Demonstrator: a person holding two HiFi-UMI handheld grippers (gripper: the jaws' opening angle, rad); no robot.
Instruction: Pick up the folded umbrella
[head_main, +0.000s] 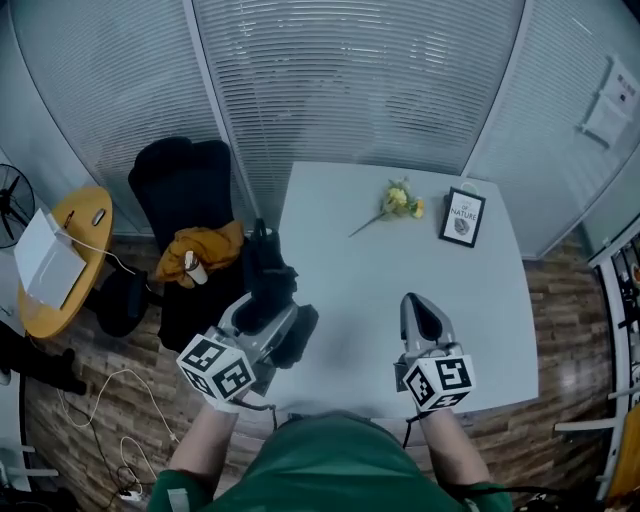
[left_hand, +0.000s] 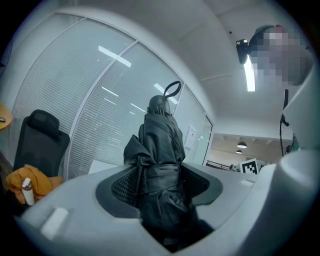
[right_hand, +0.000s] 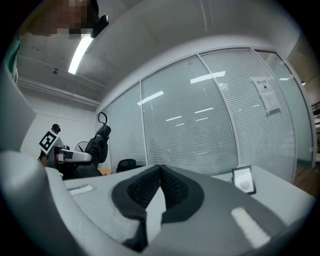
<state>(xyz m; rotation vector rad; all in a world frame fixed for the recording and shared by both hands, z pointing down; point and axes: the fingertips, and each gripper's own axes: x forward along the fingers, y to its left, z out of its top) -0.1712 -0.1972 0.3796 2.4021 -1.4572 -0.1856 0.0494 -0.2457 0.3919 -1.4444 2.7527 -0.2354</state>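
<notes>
The folded black umbrella (left_hand: 161, 150) stands between the pads of my left gripper (left_hand: 159, 186), which is shut on its wrapped middle; its handle end with a loop strap points away from me. In the head view the left gripper (head_main: 272, 318) holds the umbrella (head_main: 268, 280) in the air over the left edge of the white table (head_main: 340, 290). My right gripper (head_main: 418, 312) hovers above the table's front right part, jaws together with nothing between them. The right gripper view shows its pads (right_hand: 172, 187) touching at the tips and, far left, the umbrella (right_hand: 100, 142).
A yellow flower (head_main: 398, 200) and a small framed picture (head_main: 463, 217) lie at the table's far side. A black office chair (head_main: 185, 190) with an orange cloth (head_main: 205, 247) and a small bottle stands left of the table. A round yellow side table (head_main: 62, 255) is further left. Glass walls with blinds surround.
</notes>
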